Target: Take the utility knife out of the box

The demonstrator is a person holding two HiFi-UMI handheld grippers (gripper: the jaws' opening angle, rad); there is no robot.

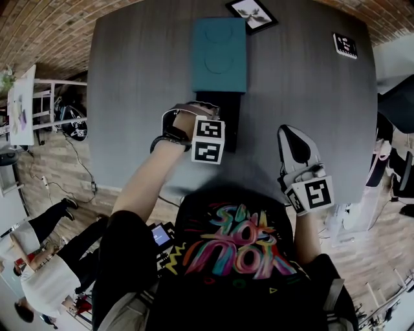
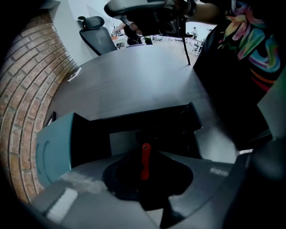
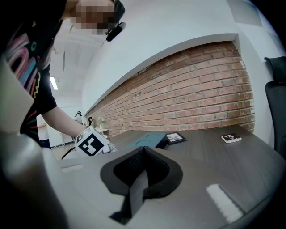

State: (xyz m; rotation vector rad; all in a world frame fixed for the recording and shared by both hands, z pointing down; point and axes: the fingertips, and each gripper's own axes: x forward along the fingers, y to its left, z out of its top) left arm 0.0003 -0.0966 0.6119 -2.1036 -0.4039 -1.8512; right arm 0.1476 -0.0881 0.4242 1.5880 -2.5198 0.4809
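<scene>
One box [image 1: 220,58], a black rectangular tray in a smooth teal sleeve, was seen on one round grey table [image 1: 129,97]. One slim red knife [image 2: 145,167] was gripped over the box by the left gripper [image 2: 144,154], its jaws nearly together. The right gripper [image 3: 143,150] was held right of the box, jaws together and empty. Two square marker cards [image 1: 252,14] were laid beyond the box.

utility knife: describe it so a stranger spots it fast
On the grey table, a black box juts from a teal cover. The utility knife is the slim red piece inside, between the jaws of the left gripper, the only red there.
</scene>
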